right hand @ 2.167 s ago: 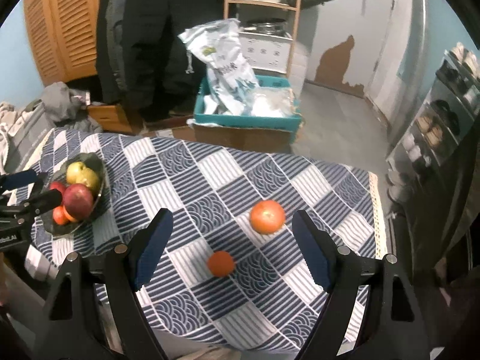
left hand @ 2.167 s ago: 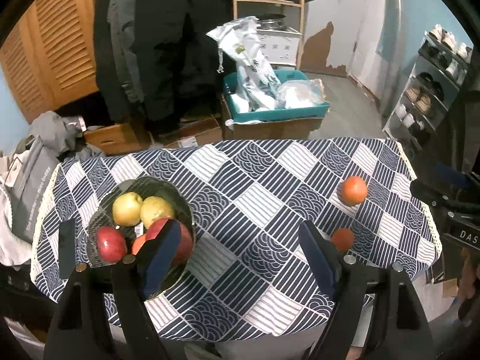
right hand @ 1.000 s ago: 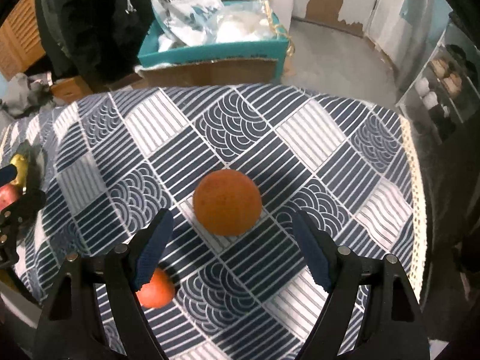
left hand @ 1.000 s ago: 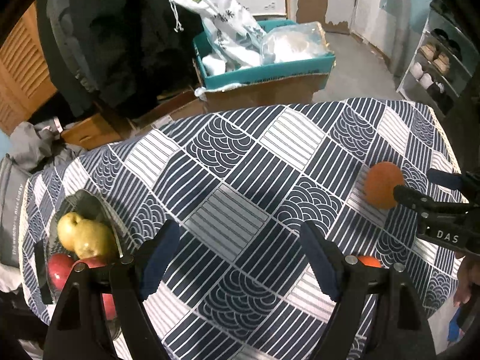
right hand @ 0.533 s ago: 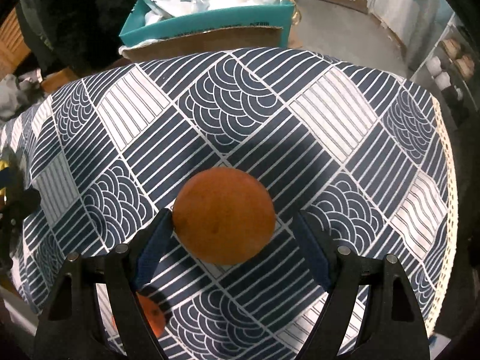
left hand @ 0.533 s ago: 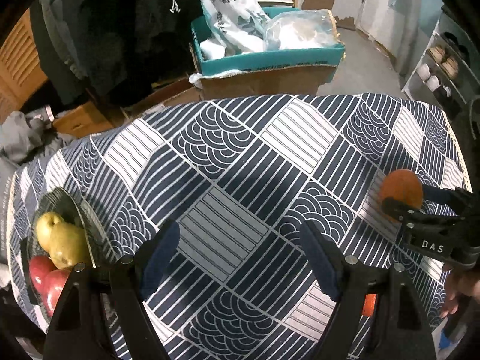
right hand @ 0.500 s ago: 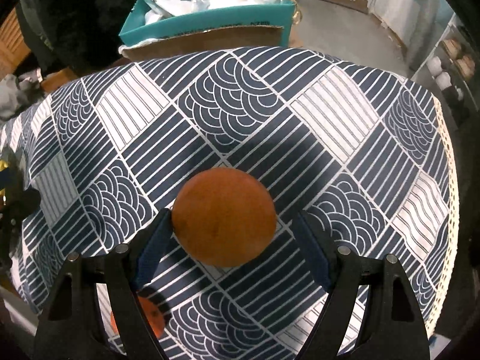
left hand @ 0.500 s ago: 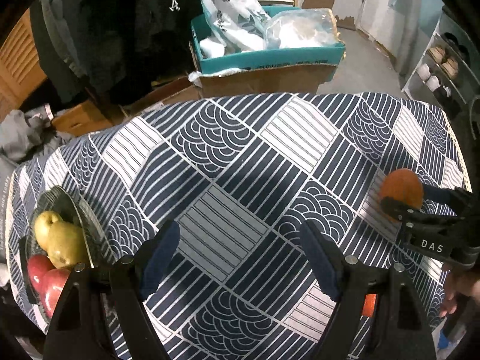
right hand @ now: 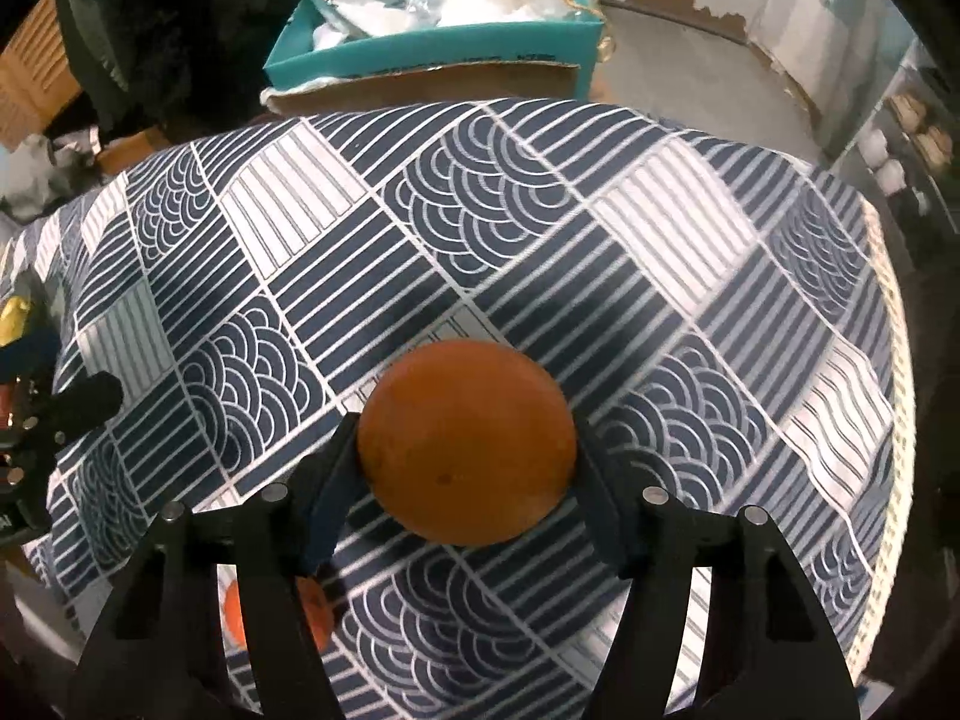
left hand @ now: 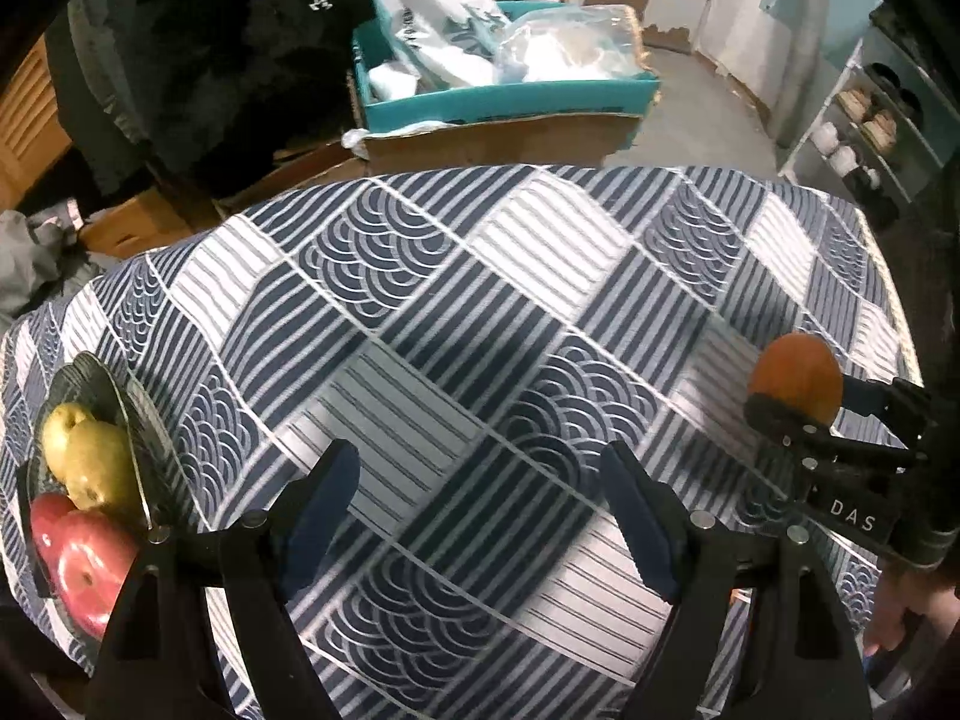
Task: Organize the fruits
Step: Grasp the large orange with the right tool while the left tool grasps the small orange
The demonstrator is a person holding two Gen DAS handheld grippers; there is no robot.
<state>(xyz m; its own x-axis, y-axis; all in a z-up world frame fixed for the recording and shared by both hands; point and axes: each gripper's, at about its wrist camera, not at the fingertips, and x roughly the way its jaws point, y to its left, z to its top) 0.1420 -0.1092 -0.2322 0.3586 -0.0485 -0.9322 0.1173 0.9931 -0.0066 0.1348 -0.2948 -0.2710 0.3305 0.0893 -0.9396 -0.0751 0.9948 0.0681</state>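
Left wrist view: glass bowl [left hand: 141, 450] at the left edge, round, ribbed, holding two yellow-green pears [left hand: 90, 462] and red apples [left hand: 81, 570]. Left gripper [left hand: 480, 510] at bottom centre, jaws spread wide, nothing between them, over the navy-white patterned tablecloth [left hand: 480, 300]. At the right edge, the round matte orange [left hand: 795, 375] sits between the right gripper's fingers.

Right wrist view: right gripper [right hand: 465, 474] at lower centre, both pads pressed against the orange [right hand: 468, 438]. A smaller orange fruit [right hand: 312, 606] lies at lower left, partly hidden behind the finger. Teal box [right hand: 432, 51] at top.
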